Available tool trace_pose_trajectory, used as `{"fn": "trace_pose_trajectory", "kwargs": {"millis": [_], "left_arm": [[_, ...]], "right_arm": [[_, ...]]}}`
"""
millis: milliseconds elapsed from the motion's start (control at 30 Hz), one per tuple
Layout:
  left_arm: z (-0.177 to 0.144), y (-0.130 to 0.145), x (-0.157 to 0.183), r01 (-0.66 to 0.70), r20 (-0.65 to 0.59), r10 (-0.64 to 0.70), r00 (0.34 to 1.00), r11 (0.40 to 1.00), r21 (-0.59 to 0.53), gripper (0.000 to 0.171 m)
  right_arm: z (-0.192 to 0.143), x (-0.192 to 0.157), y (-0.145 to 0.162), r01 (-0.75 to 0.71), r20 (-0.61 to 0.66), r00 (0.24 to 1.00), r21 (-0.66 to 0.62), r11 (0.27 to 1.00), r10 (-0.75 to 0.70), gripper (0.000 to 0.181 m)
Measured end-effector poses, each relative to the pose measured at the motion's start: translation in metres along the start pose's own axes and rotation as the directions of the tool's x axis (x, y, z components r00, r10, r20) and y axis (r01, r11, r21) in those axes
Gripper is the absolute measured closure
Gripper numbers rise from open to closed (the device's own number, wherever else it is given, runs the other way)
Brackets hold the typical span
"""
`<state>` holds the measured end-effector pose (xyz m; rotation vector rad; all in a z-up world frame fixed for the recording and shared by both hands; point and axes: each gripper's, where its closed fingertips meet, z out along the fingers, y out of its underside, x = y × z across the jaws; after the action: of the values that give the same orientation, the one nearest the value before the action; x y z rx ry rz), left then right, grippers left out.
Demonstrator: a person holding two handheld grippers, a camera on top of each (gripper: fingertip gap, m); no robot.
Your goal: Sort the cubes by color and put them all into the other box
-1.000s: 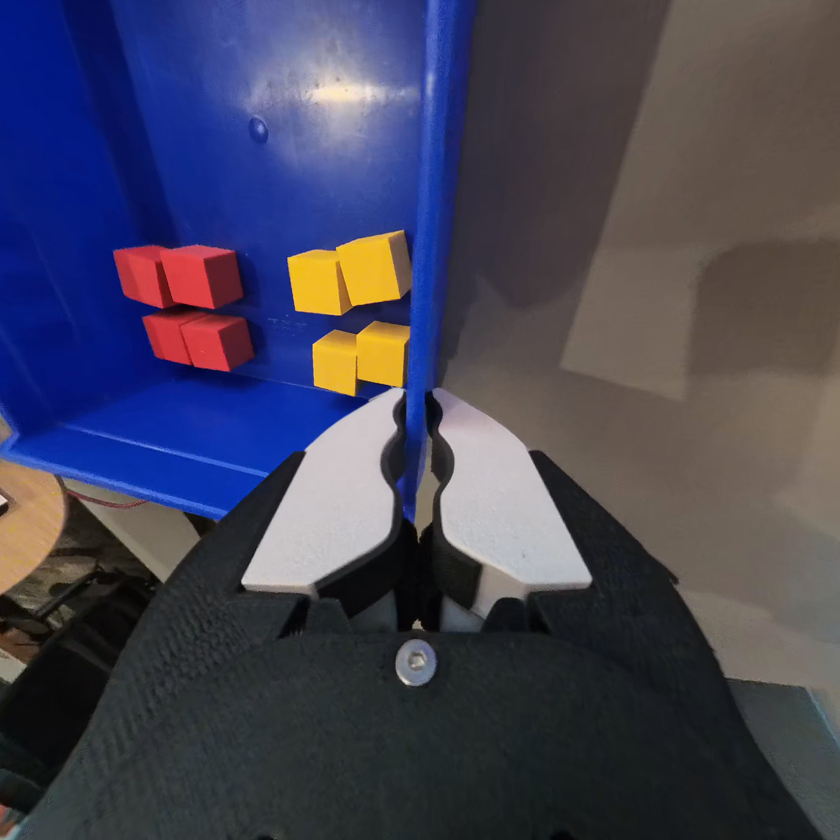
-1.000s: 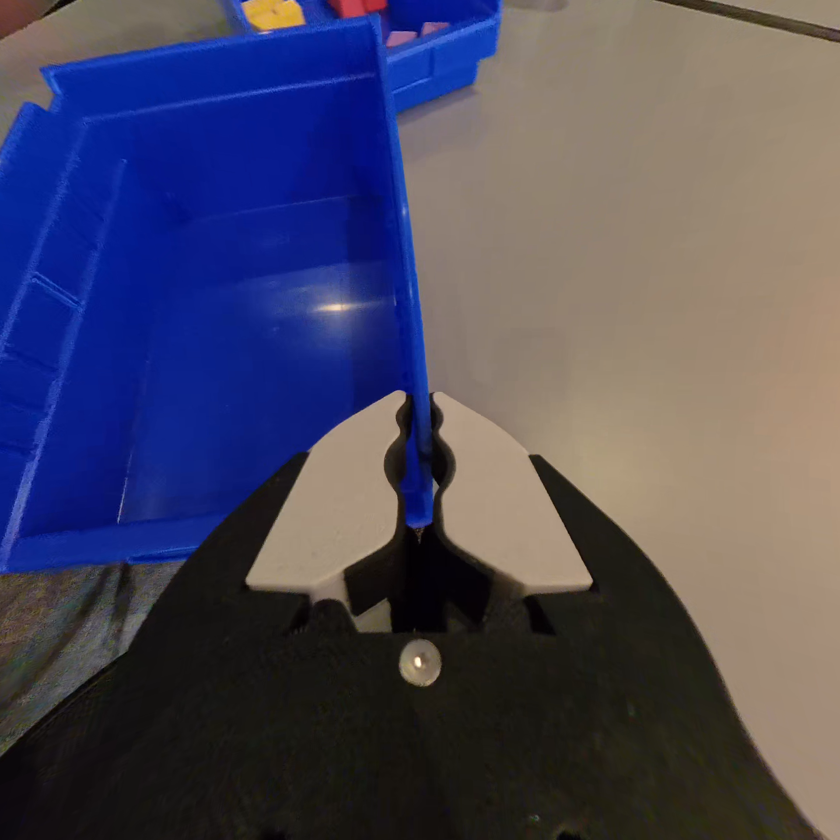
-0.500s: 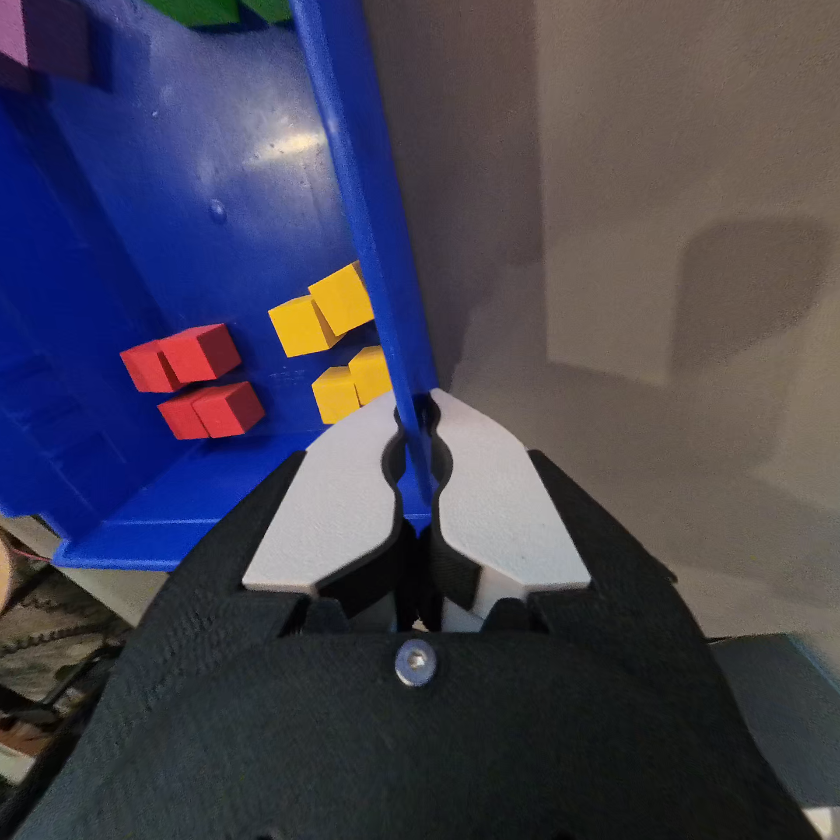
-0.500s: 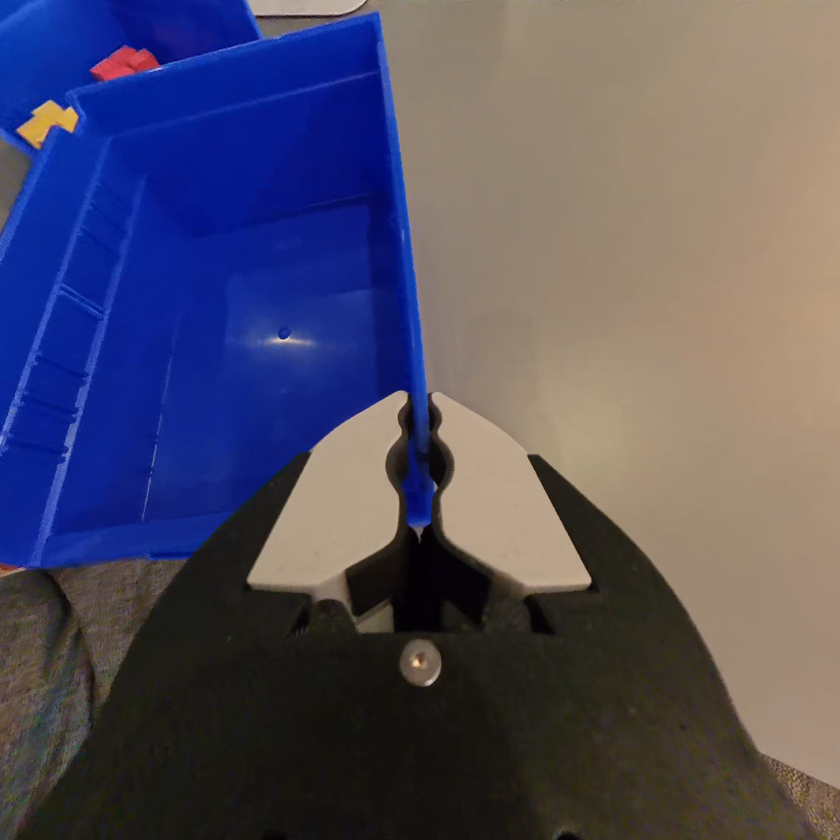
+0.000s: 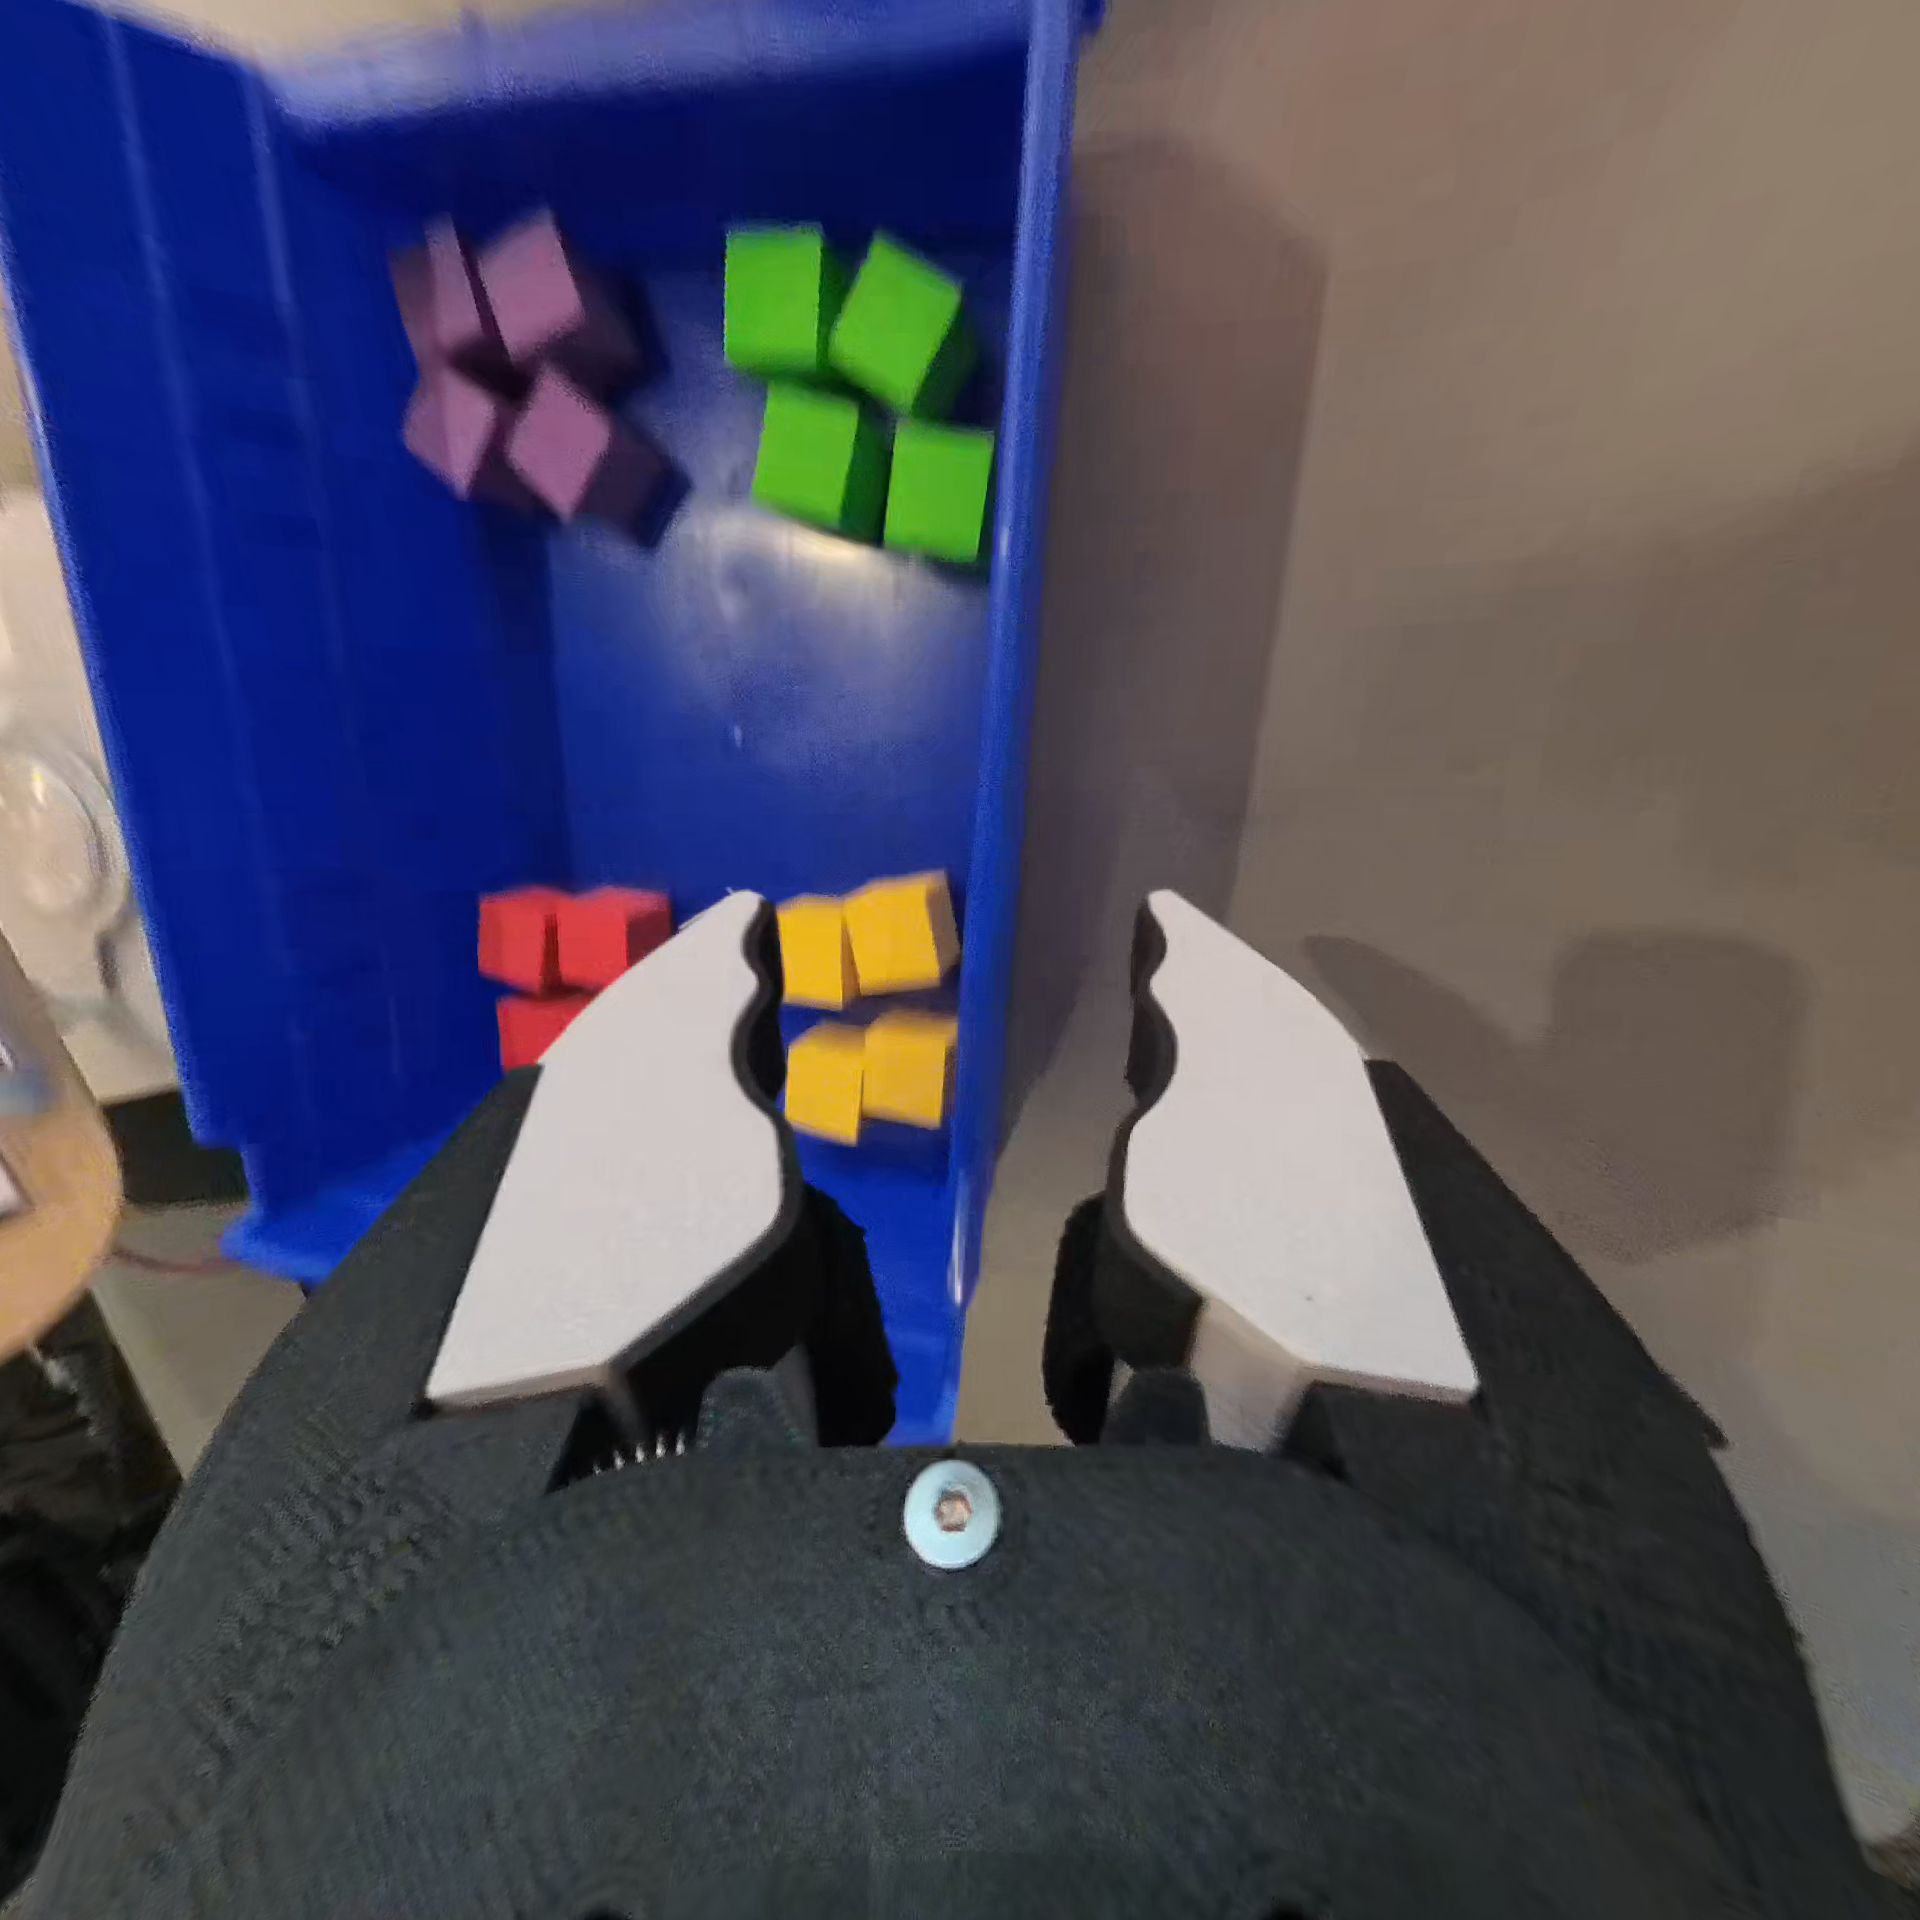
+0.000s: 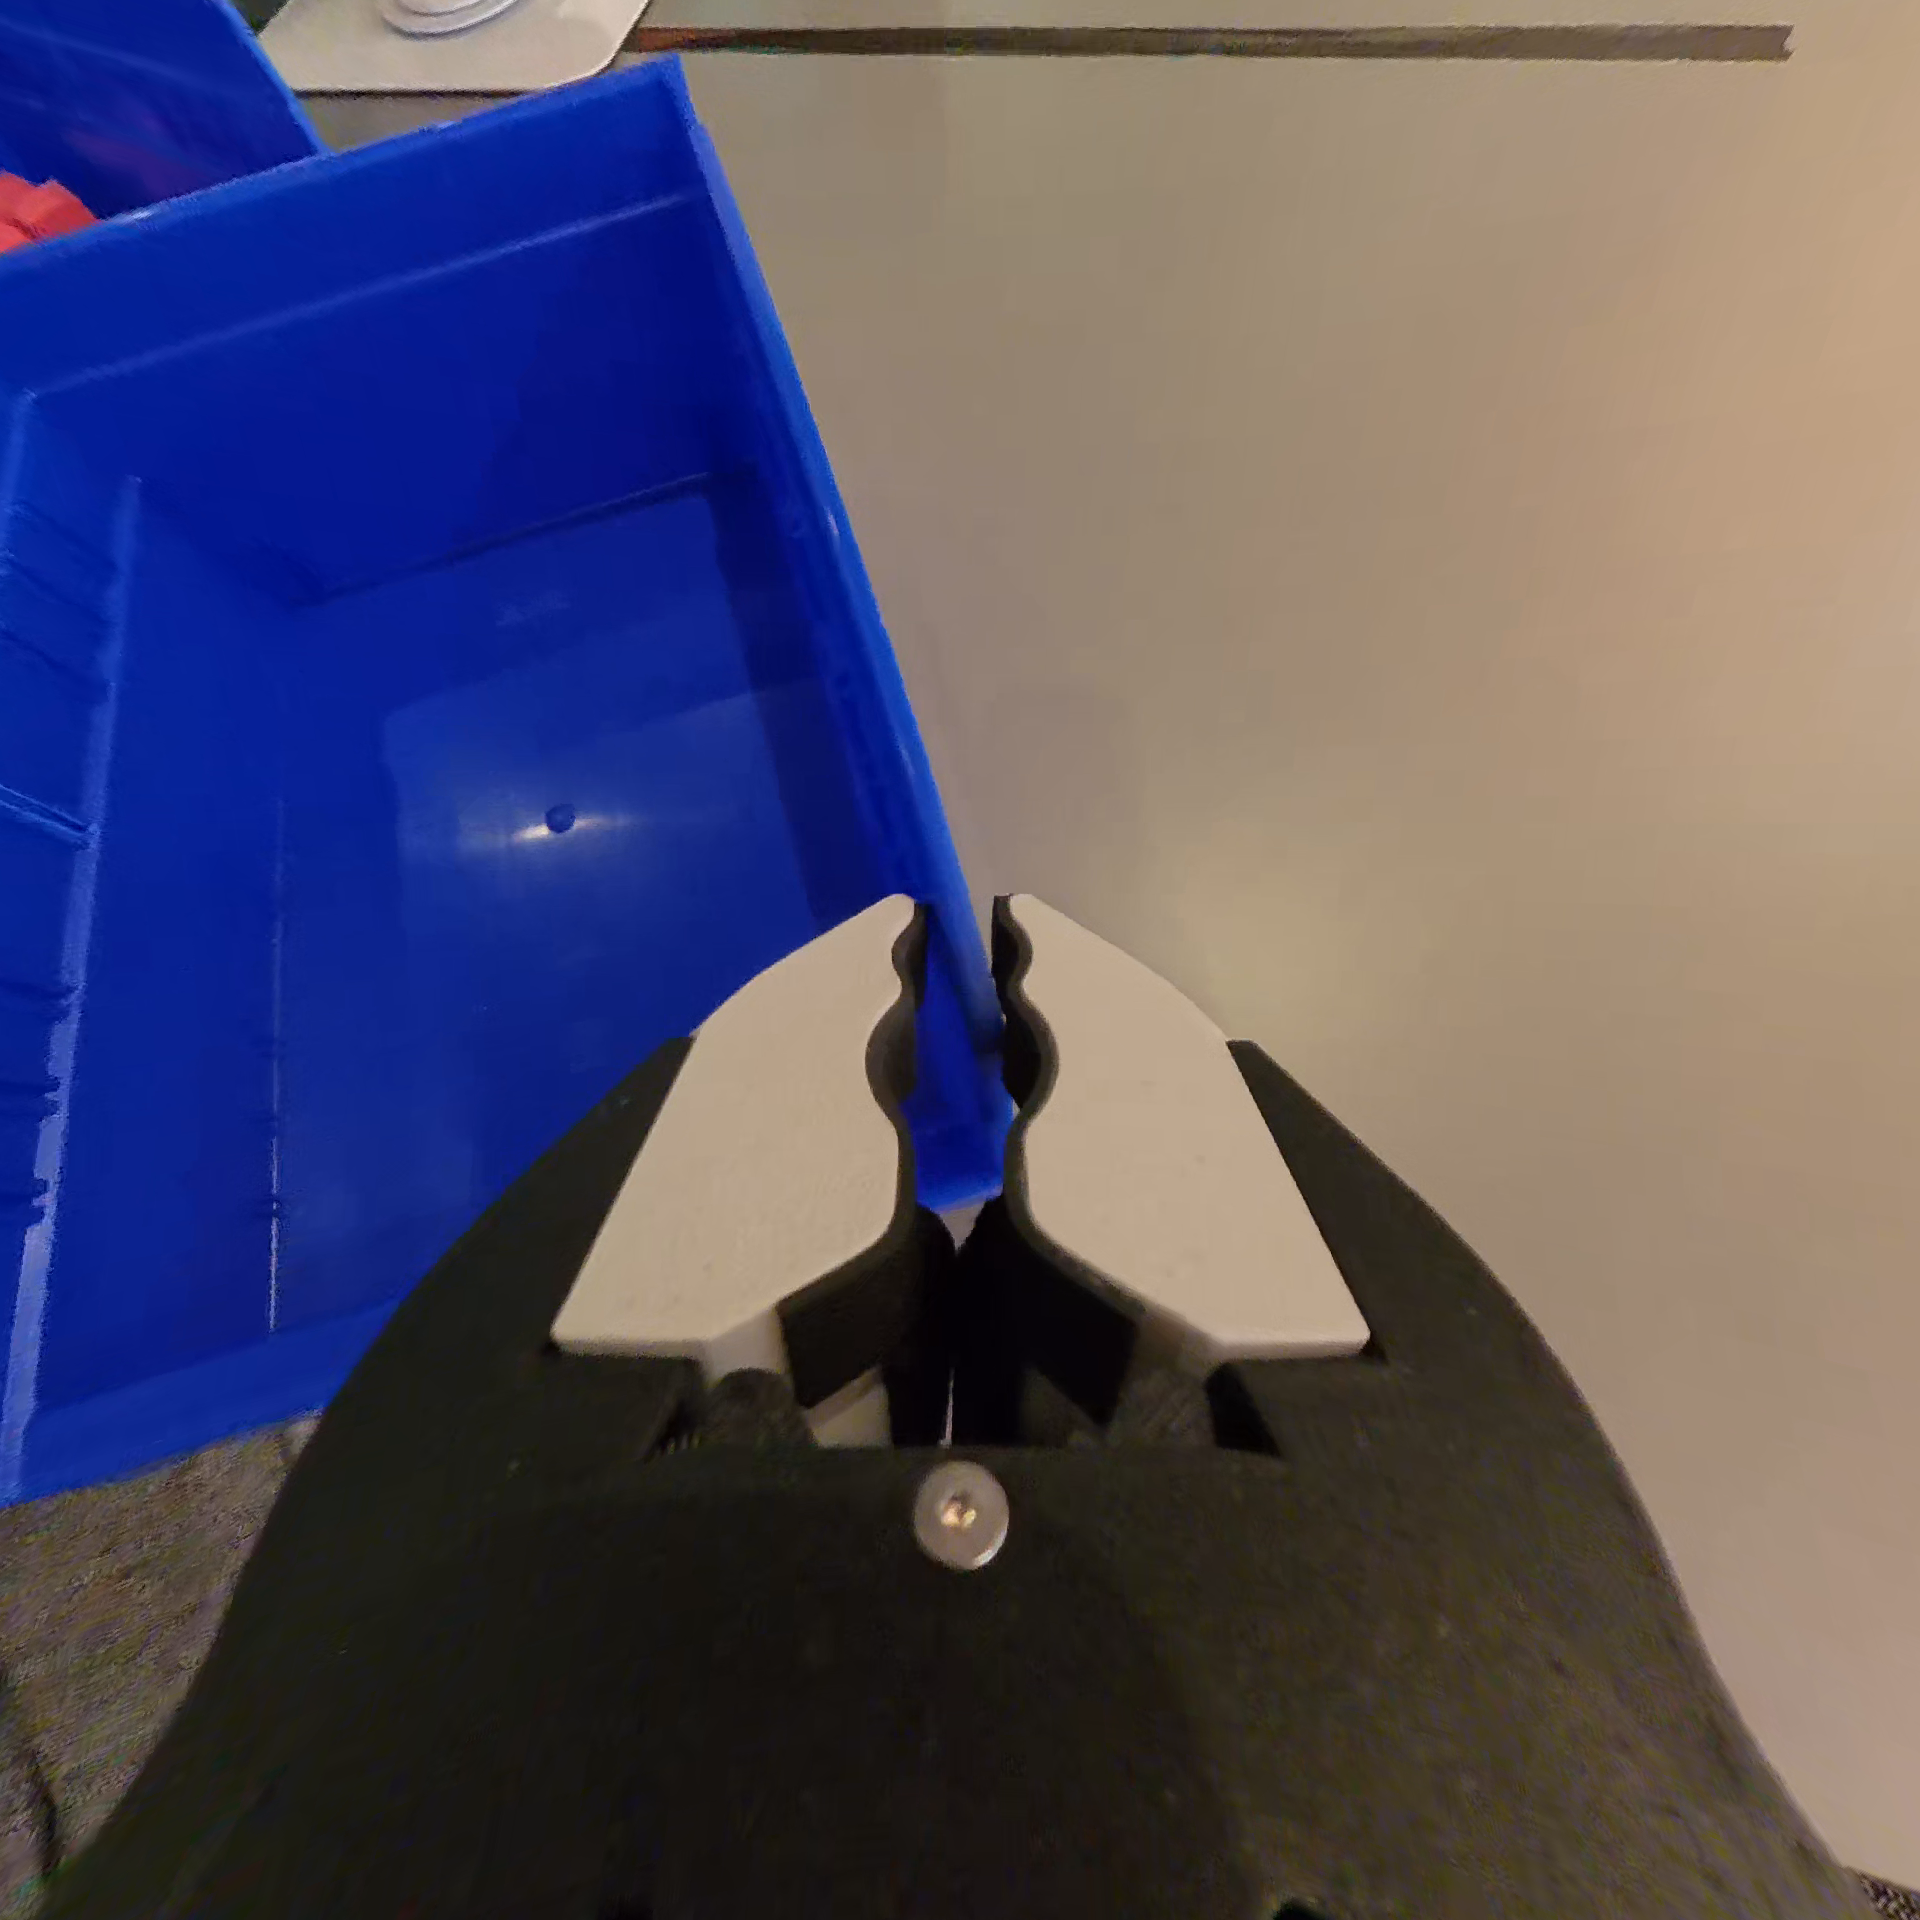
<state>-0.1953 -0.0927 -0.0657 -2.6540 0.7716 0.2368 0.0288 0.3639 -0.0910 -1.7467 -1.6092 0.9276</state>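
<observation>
In the left wrist view my left gripper [image 5: 951, 925] is open, its fingers on either side of the right wall of a blue bin [image 5: 997, 675] without gripping it. The bin holds clusters of purple cubes [image 5: 520, 384], green cubes [image 5: 862, 405], red cubes [image 5: 561, 940] and yellow cubes [image 5: 883, 977]; my left finger hides part of the red ones. In the right wrist view my right gripper [image 6: 958, 914] is shut on the right wall of an empty blue bin [image 6: 810, 540], near its front corner.
Both bins stand on a grey table [image 6: 1403, 727]. A second blue bin [image 6: 114, 104] with something red in it sits at the far left of the right wrist view. A round wooden tabletop [image 5: 42, 1247] and grey carpet [image 6: 114, 1621] lie below the table's edge.
My left gripper has opened and let go of the cube bin's wall, and that view now takes in the purple and green cubes. My right gripper still holds the empty bin, which has turned slightly.
</observation>
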Motion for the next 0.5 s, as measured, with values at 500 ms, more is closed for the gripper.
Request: {"fn": "trace_pose_trajectory", "kwargs": {"millis": [500], "left_arm": [[0.072, -0.113, 0.015, -0.136, -0.146, 0.131, 0.981, 0.990, -0.024, 0.163]], "right_arm": [[0.023, 0.012, -0.019, 0.031, -0.028, 0.999, -0.007, 1.000, -0.031, 0.168]]}}
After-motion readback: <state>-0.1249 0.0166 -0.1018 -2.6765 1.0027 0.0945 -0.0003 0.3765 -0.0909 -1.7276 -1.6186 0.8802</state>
